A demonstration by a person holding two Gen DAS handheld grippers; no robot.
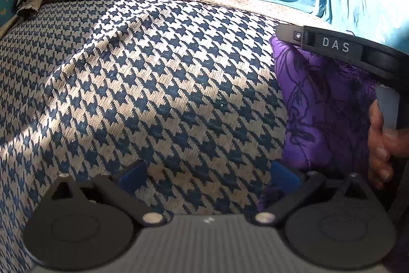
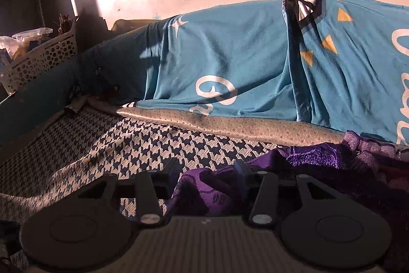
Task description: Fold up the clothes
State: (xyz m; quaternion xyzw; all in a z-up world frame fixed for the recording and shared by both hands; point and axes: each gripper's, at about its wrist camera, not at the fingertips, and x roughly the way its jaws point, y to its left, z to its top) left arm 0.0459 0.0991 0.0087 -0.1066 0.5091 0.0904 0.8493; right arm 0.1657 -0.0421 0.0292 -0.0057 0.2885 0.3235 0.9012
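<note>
A purple garment with a dark leaf print lies bunched on a blue-and-white houndstooth cloth. My left gripper hovers open over the houndstooth cloth, nothing between its blue fingers; the right-hand finger sits at the garment's edge. In the right wrist view my right gripper stands part open, with a fold of the purple garment lying loosely between its fingers. A hand holds that gripper's handle beside the garment.
The houndstooth cloth covers a beige mat. Behind it a teal printed sheet drapes over a raised bolster. A white perforated basket with bags stands at the far left by a peach wall.
</note>
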